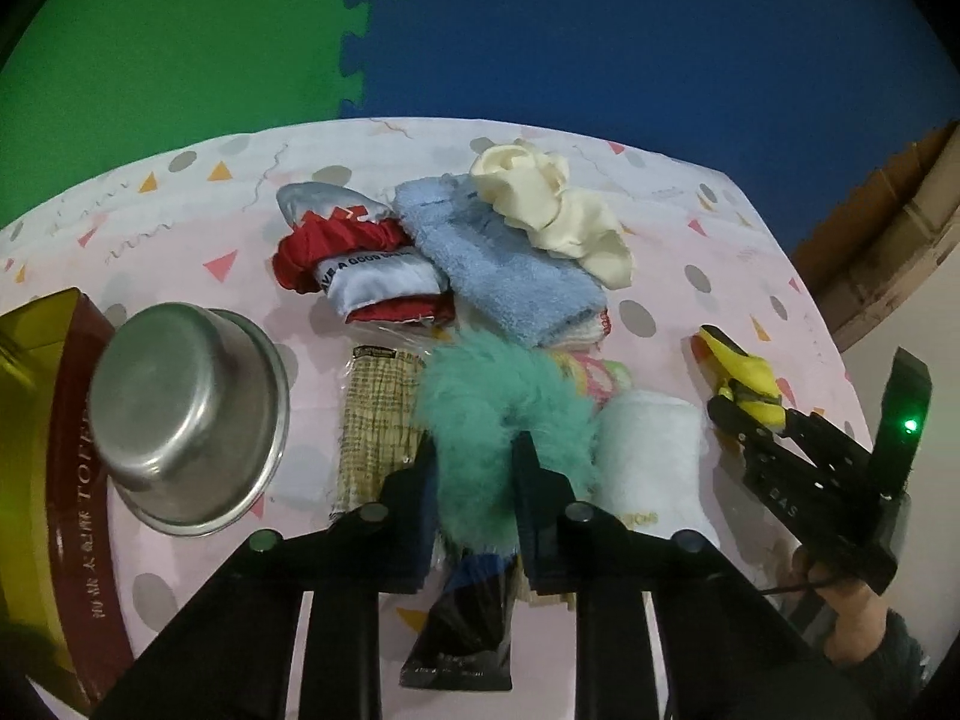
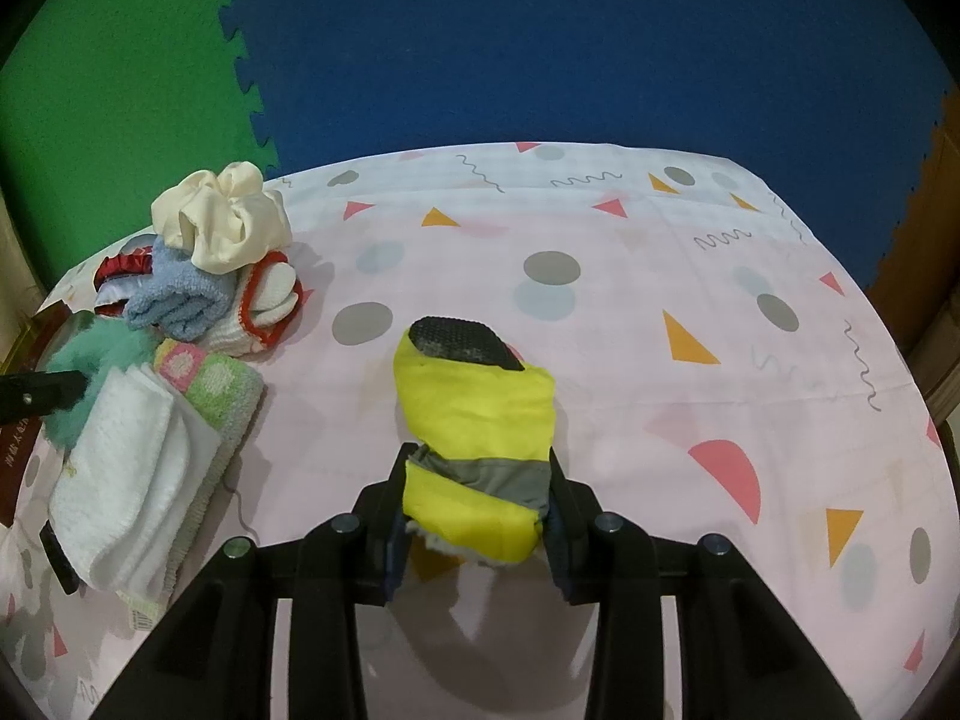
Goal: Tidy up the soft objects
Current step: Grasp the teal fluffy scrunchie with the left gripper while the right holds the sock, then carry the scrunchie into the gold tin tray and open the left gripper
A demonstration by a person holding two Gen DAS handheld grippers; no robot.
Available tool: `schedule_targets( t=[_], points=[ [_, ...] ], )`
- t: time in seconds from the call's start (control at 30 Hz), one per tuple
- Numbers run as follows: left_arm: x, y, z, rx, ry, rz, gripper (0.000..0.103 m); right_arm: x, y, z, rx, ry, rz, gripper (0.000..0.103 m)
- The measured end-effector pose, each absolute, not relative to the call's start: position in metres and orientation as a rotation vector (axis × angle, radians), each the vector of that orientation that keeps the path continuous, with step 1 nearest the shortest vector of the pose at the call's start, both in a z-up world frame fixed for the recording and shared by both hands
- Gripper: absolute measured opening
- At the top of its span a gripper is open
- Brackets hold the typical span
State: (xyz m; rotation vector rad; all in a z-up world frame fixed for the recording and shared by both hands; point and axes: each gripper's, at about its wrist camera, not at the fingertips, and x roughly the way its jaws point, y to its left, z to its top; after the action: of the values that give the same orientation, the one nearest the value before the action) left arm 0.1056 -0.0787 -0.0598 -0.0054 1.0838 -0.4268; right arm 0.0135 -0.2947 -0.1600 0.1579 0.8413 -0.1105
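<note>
My left gripper (image 1: pixel 474 456) is shut on a fluffy teal piece (image 1: pixel 504 414), held over a pile of soft things: a white towel (image 1: pixel 651 456), a light blue towel (image 1: pixel 504 264), a cream cloth (image 1: pixel 552 204), a red and white cloth (image 1: pixel 360 264) and a woven beige packet (image 1: pixel 378 408). My right gripper (image 2: pixel 477 480) is shut on a yellow and grey glove (image 2: pixel 474 438) with a black dotted palm, just above the pink tablecloth (image 2: pixel 660 276). The pile lies at its left, with the white towel (image 2: pixel 132 468) and a pink-green cloth (image 2: pixel 210 384).
An upturned steel bowl (image 1: pixel 192 414) and a red and gold box (image 1: pixel 54 450) stand at the left. A black packet (image 1: pixel 468 630) lies under the left gripper. The right gripper with the glove (image 1: pixel 744 378) shows at the right of the left wrist view. Foam mats back the table.
</note>
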Motion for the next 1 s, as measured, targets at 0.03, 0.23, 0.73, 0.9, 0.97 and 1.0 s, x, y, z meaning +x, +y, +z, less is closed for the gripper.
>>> schedule_targets(
  t=[0.03, 0.23, 0.73, 0.9, 0.97, 1.0],
  points=[
    [0.104, -0.077, -0.058, -0.005, 1.083, -0.429, 0.019, 0.013, -0.295, -0.160, 0.158, 0.841, -0.110, 0.038],
    [0.095, -0.072, -0.048, -0.004, 1.063, -0.431, 0.016, 0.013, -0.295, -0.160, 0.159, 0.841, -0.110, 0.038],
    [0.069, -0.049, -0.021, 0.099, 0.973, -0.326, 0.015, 0.014, -0.294, -0.160, 0.155, 0.842, -0.114, 0.038],
    [0.063, -0.032, -0.015, 0.103, 0.963, -0.292, 0.015, 0.014, -0.293, -0.160, 0.152, 0.843, -0.116, 0.038],
    [0.061, -0.024, -0.012, 0.108, 0.955, -0.273, 0.015, 0.014, -0.293, -0.161, 0.150, 0.843, -0.117, 0.038],
    [0.061, -0.019, -0.010, 0.101, 0.953, -0.265, 0.015, 0.014, -0.293, -0.160, 0.150, 0.843, -0.117, 0.038]
  ],
)
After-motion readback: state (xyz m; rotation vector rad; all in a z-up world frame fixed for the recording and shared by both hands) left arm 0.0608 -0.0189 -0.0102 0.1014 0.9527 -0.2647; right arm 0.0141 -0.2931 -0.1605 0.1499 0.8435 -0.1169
